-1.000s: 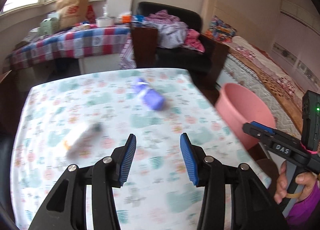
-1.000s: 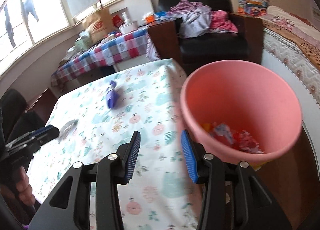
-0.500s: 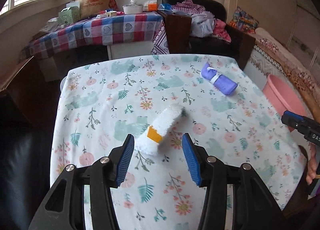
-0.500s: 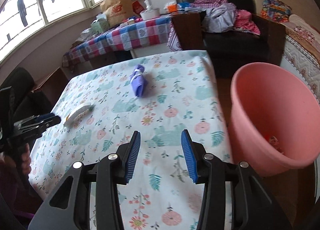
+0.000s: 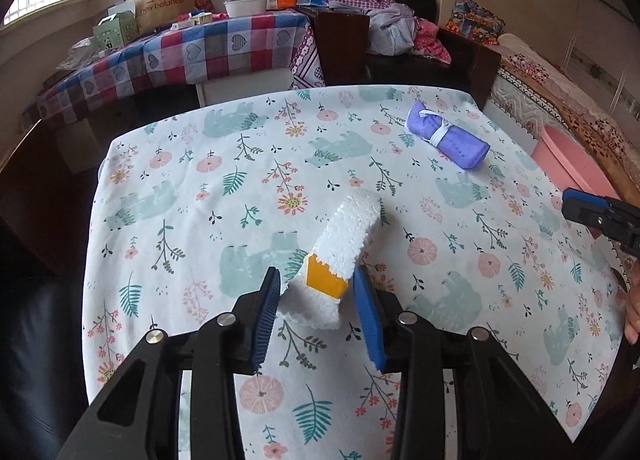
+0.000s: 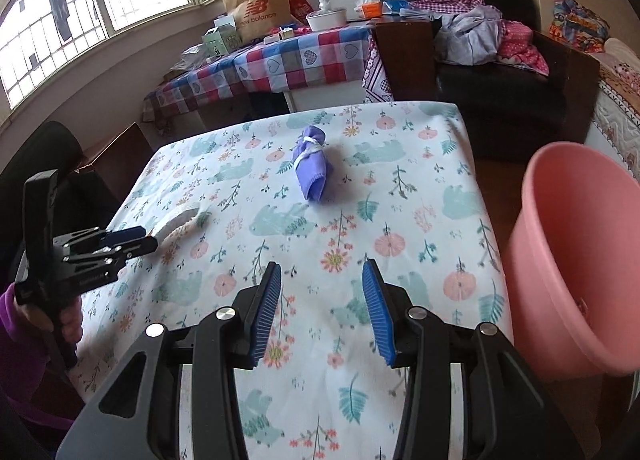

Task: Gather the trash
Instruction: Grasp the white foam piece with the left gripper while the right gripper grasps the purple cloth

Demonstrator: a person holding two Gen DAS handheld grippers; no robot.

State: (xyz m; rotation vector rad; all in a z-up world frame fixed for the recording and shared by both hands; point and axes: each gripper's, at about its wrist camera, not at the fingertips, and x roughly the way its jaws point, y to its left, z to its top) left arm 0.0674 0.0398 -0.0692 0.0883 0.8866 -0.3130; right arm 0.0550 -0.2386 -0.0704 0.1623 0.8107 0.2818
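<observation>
A white foam piece with an orange patch (image 5: 340,252) lies on the floral tablecloth (image 5: 200,196). My left gripper (image 5: 316,280) is open, its blue pads on either side of the foam's near end, not closed on it. The foam also shows in the right wrist view (image 6: 180,222). A rolled purple cloth tied with white string (image 5: 446,135) lies at the table's far right, also seen in the right wrist view (image 6: 310,166). My right gripper (image 6: 320,280) is open and empty above the table. The pink bin (image 6: 576,252) stands beside the table's right edge.
A checked-cloth table (image 5: 180,48) with a paper bag and boxes stands behind. A black armchair (image 6: 500,60) piled with clothes is at the back right. A bed (image 5: 560,92) runs along the right. A dark chair (image 6: 40,156) is on the left.
My left gripper swung from near the bin to the foam piece and now straddles its near end. My right gripper turned away from the bin toward the table.
</observation>
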